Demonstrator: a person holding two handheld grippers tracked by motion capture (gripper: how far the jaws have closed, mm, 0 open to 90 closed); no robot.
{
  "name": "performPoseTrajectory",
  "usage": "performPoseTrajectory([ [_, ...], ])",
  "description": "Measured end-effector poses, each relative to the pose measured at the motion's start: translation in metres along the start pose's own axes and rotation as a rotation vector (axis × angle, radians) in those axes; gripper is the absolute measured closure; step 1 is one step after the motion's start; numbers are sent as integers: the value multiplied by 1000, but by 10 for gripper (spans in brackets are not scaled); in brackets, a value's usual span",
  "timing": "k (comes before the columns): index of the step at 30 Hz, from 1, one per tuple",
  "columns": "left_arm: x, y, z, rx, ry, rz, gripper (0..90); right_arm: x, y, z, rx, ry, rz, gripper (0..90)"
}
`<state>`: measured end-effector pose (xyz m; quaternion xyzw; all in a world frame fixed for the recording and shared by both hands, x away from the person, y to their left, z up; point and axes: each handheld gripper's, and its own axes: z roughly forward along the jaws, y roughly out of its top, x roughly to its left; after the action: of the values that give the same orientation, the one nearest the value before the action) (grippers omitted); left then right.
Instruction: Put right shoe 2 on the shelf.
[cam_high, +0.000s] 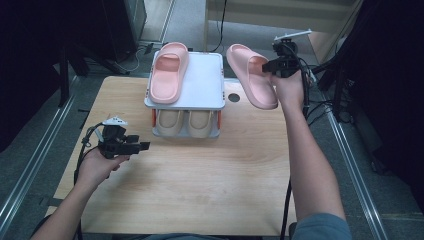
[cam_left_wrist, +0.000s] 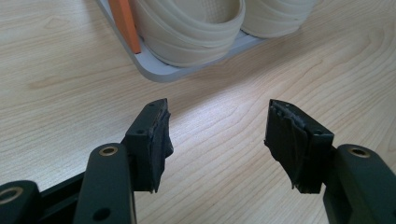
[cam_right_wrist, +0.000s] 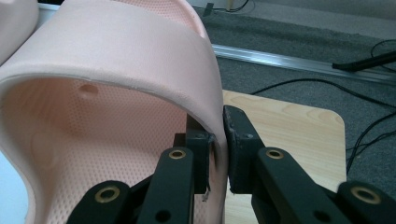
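The right gripper (cam_right_wrist: 218, 154) was clamped on the side wall of a pink slipper's strap (cam_right_wrist: 154, 60), holding the pink slipper (cam_high: 251, 75) in the air, tilted, beside the right edge of the two-tier shoe rack (cam_high: 210, 95) — not yet on it. Just past its toe, the matching pink slipper (cam_high: 169, 71) already lay on the left half of the rack's top shelf, with the right half bare, so the job looked about half done: one shoe of the pair placed, one still to be set down next to it. Below, a pair of cream slippers (cam_high: 183, 122) filled the lower shelf. The held slipper was soft moulded foam, its footbed dimpled, its broad strap smooth. Well apart, the left gripper (cam_left_wrist: 217, 140) hovered low over the wooden table (cam_high: 200, 190) — jaws spread, nothing between them — pointing toward the rack's lower corner.
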<state>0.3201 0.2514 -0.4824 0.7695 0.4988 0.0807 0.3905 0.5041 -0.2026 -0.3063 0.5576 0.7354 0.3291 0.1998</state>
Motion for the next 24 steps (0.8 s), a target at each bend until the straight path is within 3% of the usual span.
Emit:
performPoseTrajectory([
  [13,-4,0,4,12,-16,12,401,48,18,32,36,22,-57,809],
  [24,-8,0,6,26,-29,33,401,77,32,54,51,-15,-93,793],
])
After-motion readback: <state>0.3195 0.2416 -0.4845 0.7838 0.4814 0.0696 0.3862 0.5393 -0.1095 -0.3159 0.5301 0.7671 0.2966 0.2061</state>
